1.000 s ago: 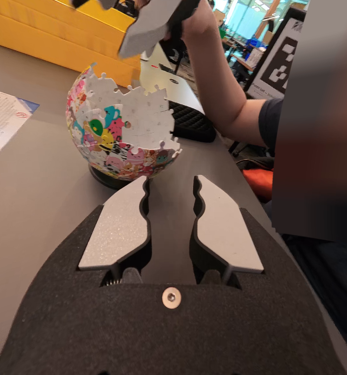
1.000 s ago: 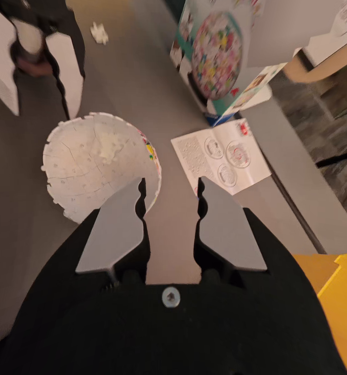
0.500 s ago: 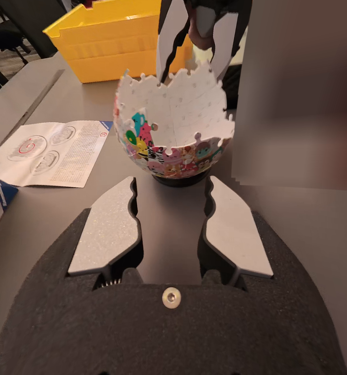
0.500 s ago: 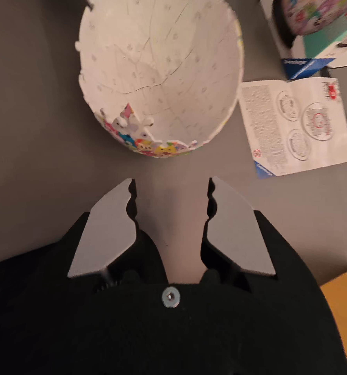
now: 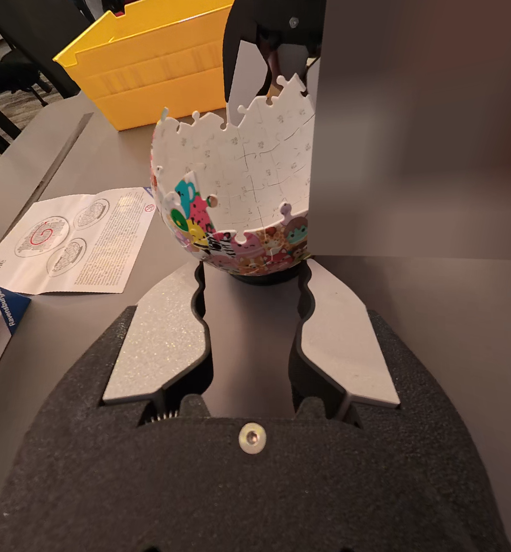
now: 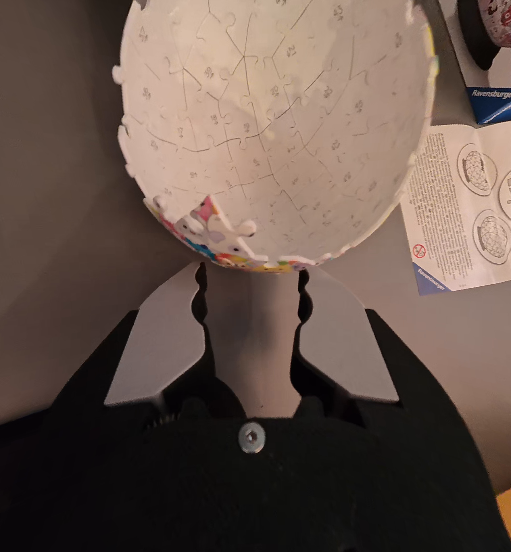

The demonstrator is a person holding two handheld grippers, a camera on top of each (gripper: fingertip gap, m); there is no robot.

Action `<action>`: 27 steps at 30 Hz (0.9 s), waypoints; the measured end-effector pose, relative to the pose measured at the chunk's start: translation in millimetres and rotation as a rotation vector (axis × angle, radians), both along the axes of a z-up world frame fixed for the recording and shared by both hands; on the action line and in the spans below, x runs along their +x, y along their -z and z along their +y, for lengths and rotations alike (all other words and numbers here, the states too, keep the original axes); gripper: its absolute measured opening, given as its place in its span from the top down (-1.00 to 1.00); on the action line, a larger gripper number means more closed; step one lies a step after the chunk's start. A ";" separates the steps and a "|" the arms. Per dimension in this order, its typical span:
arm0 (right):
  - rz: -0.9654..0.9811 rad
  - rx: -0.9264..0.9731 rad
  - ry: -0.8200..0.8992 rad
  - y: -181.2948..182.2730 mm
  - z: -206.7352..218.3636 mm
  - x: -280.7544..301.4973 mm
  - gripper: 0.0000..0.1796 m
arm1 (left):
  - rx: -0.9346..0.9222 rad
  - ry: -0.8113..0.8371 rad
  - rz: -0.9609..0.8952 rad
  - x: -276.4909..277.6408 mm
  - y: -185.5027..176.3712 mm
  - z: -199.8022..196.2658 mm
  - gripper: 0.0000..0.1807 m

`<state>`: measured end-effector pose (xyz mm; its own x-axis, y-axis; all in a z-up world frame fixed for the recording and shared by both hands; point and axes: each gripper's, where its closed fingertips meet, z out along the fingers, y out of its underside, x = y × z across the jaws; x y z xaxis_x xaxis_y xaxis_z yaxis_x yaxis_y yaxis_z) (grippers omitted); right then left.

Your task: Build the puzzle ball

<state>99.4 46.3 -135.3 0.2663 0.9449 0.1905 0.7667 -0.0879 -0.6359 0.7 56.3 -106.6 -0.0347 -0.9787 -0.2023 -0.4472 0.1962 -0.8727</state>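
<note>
On the grey worktop (image 5: 427, 298) the half-built puzzle ball (image 5: 236, 191) sits on a dark stand (image 5: 263, 279). Left gripper (image 5: 252, 268) gapes empty just near it. Right gripper (image 6: 252, 268), open and empty, hovers above its far rim.

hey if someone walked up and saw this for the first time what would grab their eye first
The half-built puzzle ball at the table's middle: an open shell, white inside, bright cartoon animals outside, sitting on a dark stand. Both open grippers flank it, the left gripper low in front and the right gripper looking down into it. Behind sits a yellow bin; an instruction sheet lies beside.
</note>
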 end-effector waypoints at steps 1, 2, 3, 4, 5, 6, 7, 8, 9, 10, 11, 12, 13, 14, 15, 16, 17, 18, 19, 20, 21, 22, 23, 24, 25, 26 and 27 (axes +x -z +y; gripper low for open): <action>0.012 -0.022 0.009 -0.6 -0.5 -0.2 0.34 | -0.011 0.001 -0.002 0.5 0.0 -0.8 0.33; 0.028 -0.047 0.022 -1.7 -0.6 -0.2 0.36 | -0.023 0.003 -0.003 0.9 -0.1 -1.7 0.33; 0.044 -0.077 0.033 -2.5 -1.2 -0.2 0.38 | -0.036 0.005 -0.003 1.4 -0.2 -2.7 0.33; 0.056 -0.109 0.037 -2.8 -2.8 -0.4 0.39 | -0.052 0.001 -0.003 1.9 -0.3 -2.9 0.33; 0.067 -0.135 0.043 -3.2 -3.9 -0.5 0.39 | -0.071 0.000 -0.003 2.2 -0.3 -3.4 0.33; 0.080 -0.162 0.048 -3.6 -5.3 -0.8 0.39 | -0.092 -0.002 -0.005 2.5 -0.6 -3.8 0.33; 0.093 -0.189 0.052 -4.2 -6.8 -1.3 0.40 | -0.115 -0.003 -0.009 2.7 -1.1 -4.2 0.33; 0.108 -0.219 0.061 -5.1 -8.3 -1.9 0.40 | -0.141 -0.005 -0.010 2.8 -1.4 -4.4 0.33; 0.124 -0.253 0.070 -6.1 -9.8 -2.2 0.39 | -0.168 -0.006 -0.012 3.0 -1.9 -4.7 0.33; 0.140 -0.289 0.081 -6.9 -10.9 -2.4 0.39 | -0.198 -0.008 -0.017 3.4 -2.6 -4.8 0.33; 0.158 -0.330 0.088 -7.7 -12.6 -2.8 0.39 | -0.232 -0.008 -0.019 3.7 -3.0 -5.3 0.33; 0.177 -0.372 0.091 -8.5 -14.7 -3.8 0.39 | -0.265 -0.008 -0.020 4.0 -3.0 -5.6 0.32; 0.197 -0.404 0.099 -9.9 -15.2 -4.7 0.39 | -0.293 -0.011 -0.023 4.3 -3.3 -5.2 0.31; 0.210 -0.421 0.104 -11.0 -15.1 -5.1 0.39 | -0.315 -0.013 -0.027 4.3 -3.5 -4.7 0.31; 0.218 -0.426 0.105 -11.8 -14.7 -5.5 0.39 | -0.332 -0.014 -0.025 4.1 -3.0 -4.2 0.31; 0.222 -0.422 0.106 -12.5 -14.1 -5.6 0.39 | -0.341 -0.015 -0.020 4.2 -2.3 -3.9 0.31; 0.223 -0.419 0.107 -12.9 -13.7 -5.5 0.39 | -0.337 -0.017 -0.016 4.3 -1.7 -3.6 0.31; 0.225 -0.420 0.108 -13.1 -13.7 -5.5 0.39 | -0.330 -0.018 -0.009 4.5 -0.8 -3.7 0.31; 0.224 -0.420 0.107 -13.1 -14.0 -5.3 0.38 | -0.320 -0.017 -0.004 4.7 -0.4 -4.0 0.31; 0.219 -0.417 0.105 -12.5 -14.4 -4.9 0.38 | -0.313 -0.016 -0.003 4.7 -0.4 -4.5 0.31; 0.211 -0.410 0.106 -11.7 -14.2 -4.0 0.36 | -0.312 -0.013 -0.004 4.6 -0.8 -5.2 0.31; 0.199 -0.401 0.106 -10.8 -14.0 -3.1 0.35 | -0.315 -0.010 -0.008 4.3 -1.7 -5.8 0.31; 0.186 -0.390 0.106 -10.0 -14.3 -2.1 0.35 | -0.318 -0.009 -0.016 3.6 -3.3 -6.2 0.30; 0.168 -0.374 0.105 -9.2 -14.6 -0.5 0.34 | -0.318 -0.008 -0.028 2.1 -5.8 -6.6 0.30; 0.147 -0.353 0.110 -8.2 -14.1 1.8 0.33 | -0.317 -0.007 -0.043 -0.1 -9.4 -7.1 0.30; 0.130 -0.330 0.114 -8.1 -13.5 3.8 0.30 | -0.315 -0.012 -0.058 -3.0 -13.7 -7.2 0.30; 0.116 -0.312 0.115 -8.7 -14.3 5.3 0.29 | -0.312 -0.023 -0.072 -6.8 -18.2 -6.9 0.30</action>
